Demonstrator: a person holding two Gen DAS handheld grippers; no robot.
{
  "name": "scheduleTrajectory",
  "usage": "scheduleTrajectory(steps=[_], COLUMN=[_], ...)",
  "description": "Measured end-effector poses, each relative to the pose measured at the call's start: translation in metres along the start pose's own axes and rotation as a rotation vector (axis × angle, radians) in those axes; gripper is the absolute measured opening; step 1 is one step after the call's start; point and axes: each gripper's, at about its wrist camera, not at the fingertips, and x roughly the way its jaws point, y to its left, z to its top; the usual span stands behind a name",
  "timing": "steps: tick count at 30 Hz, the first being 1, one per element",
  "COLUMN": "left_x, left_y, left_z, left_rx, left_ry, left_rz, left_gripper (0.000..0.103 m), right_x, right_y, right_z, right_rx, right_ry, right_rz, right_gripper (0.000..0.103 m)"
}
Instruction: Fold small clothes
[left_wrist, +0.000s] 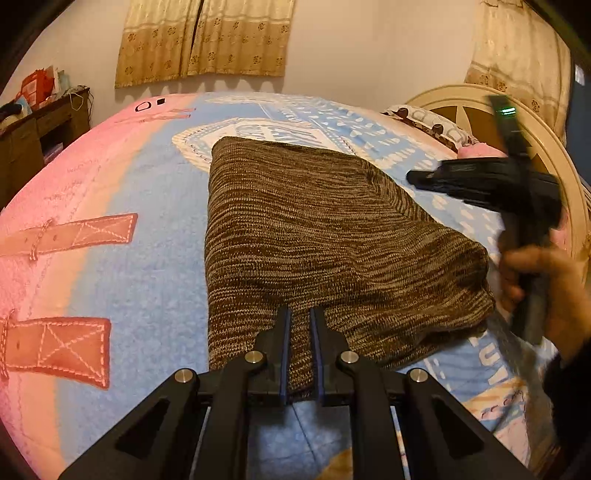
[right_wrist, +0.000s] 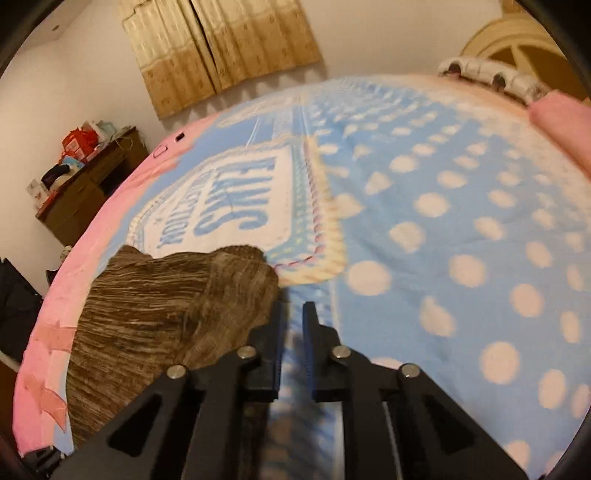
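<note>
A brown knitted garment (left_wrist: 314, 236) lies folded on the bed; it also shows in the right wrist view (right_wrist: 166, 306) at lower left. My left gripper (left_wrist: 300, 314) is shut on the near edge of the garment, with knit cloth between the pads. My right gripper (right_wrist: 292, 306) is held in the air just right of the garment's corner, its jaws a small gap apart and empty. The right gripper also shows in the left wrist view (left_wrist: 417, 179), raised above the garment's right side and blurred, with the hand (left_wrist: 546, 288) on its handle.
The bed has a blue and pink blanket (right_wrist: 443, 221) with white dots. A round headboard (left_wrist: 517, 122) and pillows (right_wrist: 491, 77) are at the far right. A dark wooden desk (right_wrist: 88, 177) with clutter stands left of the bed. Curtains (left_wrist: 207, 40) hang on the far wall.
</note>
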Motion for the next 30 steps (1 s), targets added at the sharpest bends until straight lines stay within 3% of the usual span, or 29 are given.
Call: scheduleTrajectory(steps=[5,7,10,11,14,17,20,22,26,28,29,30], left_x=[-0.005,-0.013,-0.024,-0.03,-0.037,-0.034,-0.037,-0.041,-0.05,-0.055,-0.056,-0.057], left_y=[-0.005,-0.004,-0.002,0.0,0.007,0.01,0.007,0.004,0.002,0.007,0.01,0.013], left_z=[0.0,-0.002,-0.006,-0.009,-0.013,-0.014,-0.013,-0.013,-0.016,-0.019,-0.02,-0.022], left_rx=[0.031,0.026,0.022,0.017,-0.015,-0.054,-0.07,-0.047,-0.004,-0.001,-0.003,-0.007], left_ry=[0.013,0.023,0.028,0.026,0.023,0.048,0.065,0.071,0.085,0.084,0.085,0.087], left_rz=[0.02,0.01,0.009,0.013,0.024,0.024,0.036,0.073,0.17,0.203,0.214,0.224], left_gripper=[0.01,0.01,0.01,0.01,0.01,0.01,0.01,0.01,0.01,0.01,0.01,0.01], right_x=[-0.054,-0.059,-0.043,-0.038,-0.051,-0.082,-0.11,-0.116,-0.086,-0.062,-0.057,-0.058], right_y=[0.041,0.052,0.038,0.025,-0.013,-0.015,0.02,0.045,0.075,0.063,0.054,0.043], right_z=[-0.025,-0.039,-0.06,-0.065,-0.074,-0.089,-0.099,-0.101,-0.105,-0.111,-0.117,-0.121], right_rx=[-0.124,-0.16,-0.147,-0.107,0.019,0.083,-0.01,-0.071,-0.131,-0.07,-0.047,-0.006], right_ry=[-0.029,-0.002,0.097,0.112,0.089,0.023,-0.066,-0.08,-0.024,0.052,0.08,0.065], right_rz=[0.22,0.264,0.176,0.154,0.043,0.121,0.15,0.195,0.196,0.144,0.128,0.153], right_gripper=[0.015,0.014,0.011,0.017,0.019,0.02,0.02,0.021,0.021,0.019,0.01,0.01])
